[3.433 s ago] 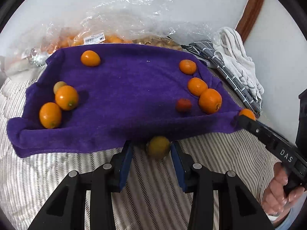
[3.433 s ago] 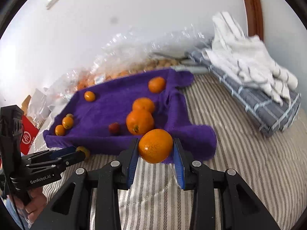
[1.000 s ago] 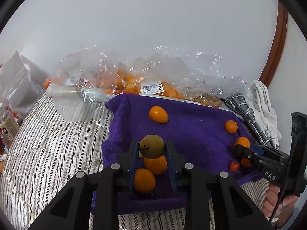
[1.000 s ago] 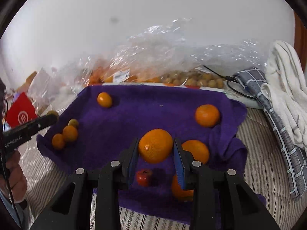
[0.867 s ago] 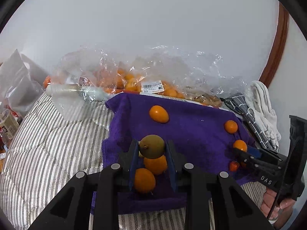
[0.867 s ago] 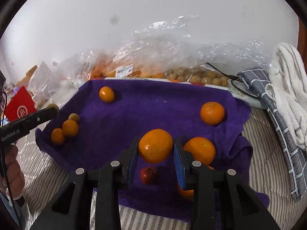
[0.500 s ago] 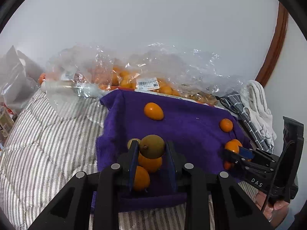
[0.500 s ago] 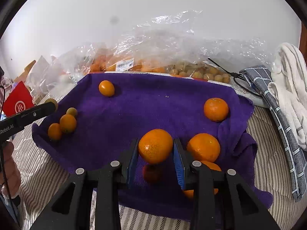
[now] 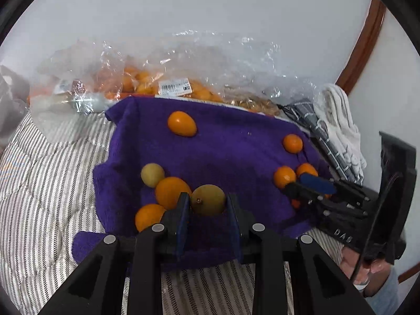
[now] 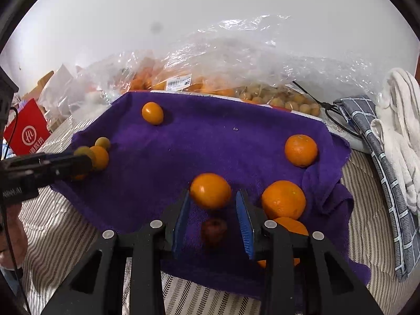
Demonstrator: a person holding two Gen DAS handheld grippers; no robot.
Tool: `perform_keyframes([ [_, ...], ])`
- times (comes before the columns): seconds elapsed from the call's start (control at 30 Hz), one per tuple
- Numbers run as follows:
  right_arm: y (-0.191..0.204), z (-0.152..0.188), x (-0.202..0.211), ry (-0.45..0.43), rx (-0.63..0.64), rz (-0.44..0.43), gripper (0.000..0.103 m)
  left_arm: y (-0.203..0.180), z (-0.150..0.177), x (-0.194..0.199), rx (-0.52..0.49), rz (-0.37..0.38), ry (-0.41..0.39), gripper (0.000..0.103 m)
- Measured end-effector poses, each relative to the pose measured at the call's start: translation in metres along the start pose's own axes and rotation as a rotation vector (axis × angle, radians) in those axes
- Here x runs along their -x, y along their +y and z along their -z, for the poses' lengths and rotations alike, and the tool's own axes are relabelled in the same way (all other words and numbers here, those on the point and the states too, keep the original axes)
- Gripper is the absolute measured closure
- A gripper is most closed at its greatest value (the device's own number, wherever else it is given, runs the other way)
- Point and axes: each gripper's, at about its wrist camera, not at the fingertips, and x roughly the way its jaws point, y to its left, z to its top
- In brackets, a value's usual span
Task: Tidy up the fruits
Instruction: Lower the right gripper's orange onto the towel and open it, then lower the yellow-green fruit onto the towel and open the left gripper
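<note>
Striped grey-and-white bedding (image 9: 47, 183) carries a rumpled purple terry towel (image 9: 231, 152), with a white wall behind. Left gripper (image 9: 207, 210): jaws parted slightly wider than the greenish-yellow oval fruit (image 9: 208, 200) between them; whether the pads touch it cannot be told. The fruit sits low over the towel's near left corner, just beside a small cluster of two orange kumquat-like fruits (image 9: 170, 191) and a pale yellow one (image 9: 152, 174). Right gripper (image 10: 212, 204): jaws spread wider than the round orange mandarin (image 10: 210, 190), which appears released above a small dark red fruit (image 10: 214, 229), near two larger mandarins (image 10: 283, 199). Judgement: sorting by kind seems under way, so each fruit should be let go low and the jaws withdrawn straight back, lest neighbours roll. Clear plastic bags (image 10: 236, 60) along the wall hold more orange fruit (image 9: 131, 78) and small tan round fruit (image 10: 288, 99).
</note>
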Motion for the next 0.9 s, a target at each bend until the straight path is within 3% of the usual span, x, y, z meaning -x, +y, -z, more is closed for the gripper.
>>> perform_keyframes([
  [0.4,-0.019,-0.004,0.020,-0.055,-0.075,0.011,0.063,-0.010,0.006,-0.012,-0.043,-0.040,0.059,0.076],
  [0.77,-0.027,-0.003,0.019,-0.055,-0.111,0.019,0.063,-0.022,0.012,-0.013,-0.113,-0.100,0.039,0.076],
  [0.9,-0.026,-0.003,0.019,-0.056,-0.111,0.020,0.062,-0.024,0.014,-0.012,-0.121,-0.106,0.016,0.071],
])
